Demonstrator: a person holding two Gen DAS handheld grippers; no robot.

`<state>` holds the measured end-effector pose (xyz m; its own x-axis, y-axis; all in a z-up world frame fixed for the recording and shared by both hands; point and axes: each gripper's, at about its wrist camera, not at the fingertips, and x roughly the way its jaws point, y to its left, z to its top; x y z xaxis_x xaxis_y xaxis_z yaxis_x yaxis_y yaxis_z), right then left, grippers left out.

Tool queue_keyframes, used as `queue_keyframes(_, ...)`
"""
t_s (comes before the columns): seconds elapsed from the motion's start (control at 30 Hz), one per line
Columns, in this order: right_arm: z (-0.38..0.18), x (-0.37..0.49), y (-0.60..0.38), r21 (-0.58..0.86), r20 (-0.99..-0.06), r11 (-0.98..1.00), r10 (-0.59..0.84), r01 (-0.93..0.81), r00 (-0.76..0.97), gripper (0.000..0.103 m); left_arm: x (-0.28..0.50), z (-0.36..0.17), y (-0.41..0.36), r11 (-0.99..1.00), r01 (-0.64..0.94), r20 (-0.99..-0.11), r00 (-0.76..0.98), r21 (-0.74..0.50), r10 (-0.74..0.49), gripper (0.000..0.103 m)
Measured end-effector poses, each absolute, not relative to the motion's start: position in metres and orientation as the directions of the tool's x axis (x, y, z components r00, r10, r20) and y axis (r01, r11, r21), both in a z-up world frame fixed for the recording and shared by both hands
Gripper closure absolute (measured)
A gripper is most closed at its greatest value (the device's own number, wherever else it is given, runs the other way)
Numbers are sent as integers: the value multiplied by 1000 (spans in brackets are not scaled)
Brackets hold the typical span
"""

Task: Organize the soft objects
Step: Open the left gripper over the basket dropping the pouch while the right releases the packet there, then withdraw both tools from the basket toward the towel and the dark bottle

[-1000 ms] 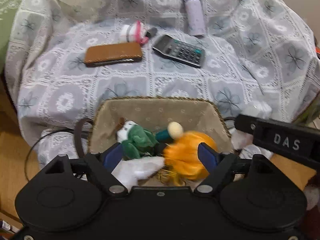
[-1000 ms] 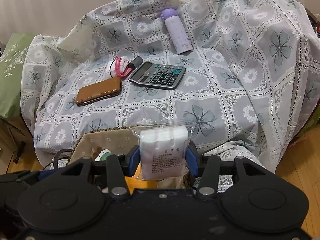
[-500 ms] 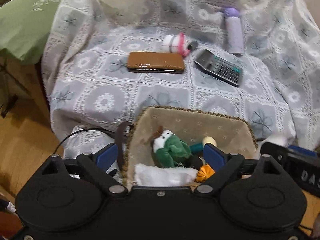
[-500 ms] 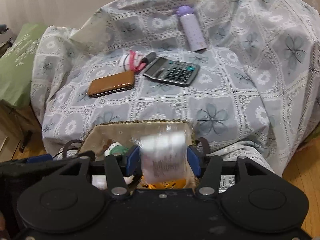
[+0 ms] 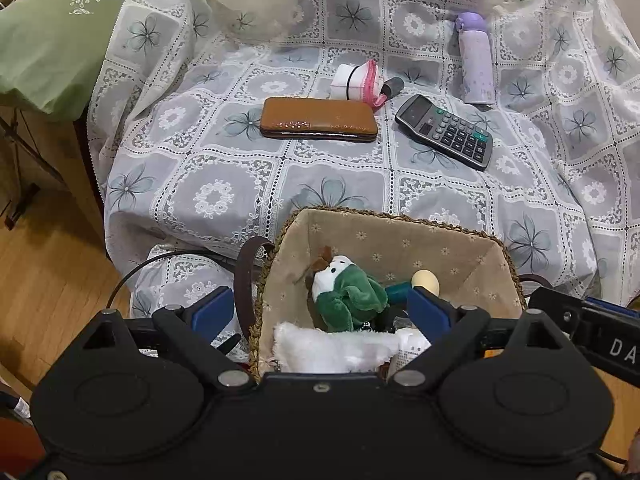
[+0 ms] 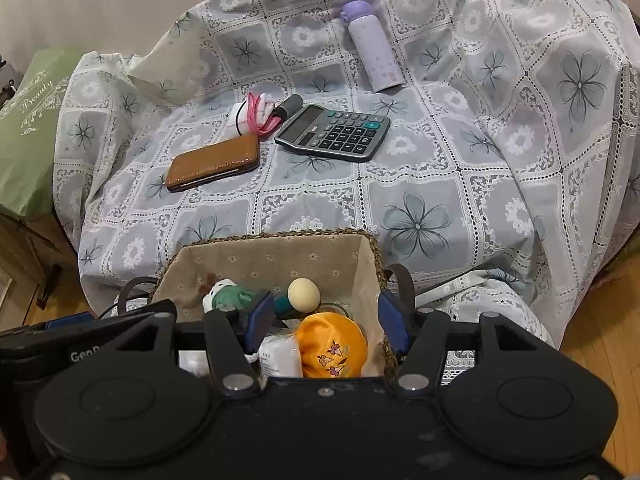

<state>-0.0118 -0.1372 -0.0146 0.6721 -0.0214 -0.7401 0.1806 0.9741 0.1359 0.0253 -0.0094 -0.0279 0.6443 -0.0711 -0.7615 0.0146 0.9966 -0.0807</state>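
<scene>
Left gripper (image 5: 320, 312): jaws are being held wide apart, empty, over the basket (image 5: 400, 236).
Right gripper (image 6: 324, 322): jaws are opening; the cotton-pad packet (image 6: 280, 354) is being left in the basket.
Risk: the basket rim could be snagged and tipped while the grippers are being lifted out.

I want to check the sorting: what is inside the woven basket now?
In the basket: a green plush toy, an orange pouch, a white packet, a white fluffy piece and a cream ball. Anything beneath them is covered.
</scene>
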Motion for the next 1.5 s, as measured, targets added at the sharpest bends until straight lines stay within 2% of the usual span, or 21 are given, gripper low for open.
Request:
queue_keyframes(0.87, -23, -7, -139, 135, -766, 974, -13, 180, 643, 39, 27, -32, -10, 998, 20, -770, 635, -61, -60, 10)
queue_keyframes(1.5, -24, 32, -131, 85, -792, 988, -12, 129, 610, 36, 61, -31, -8, 1000, 24, -750, 661, 16, -4, 9)
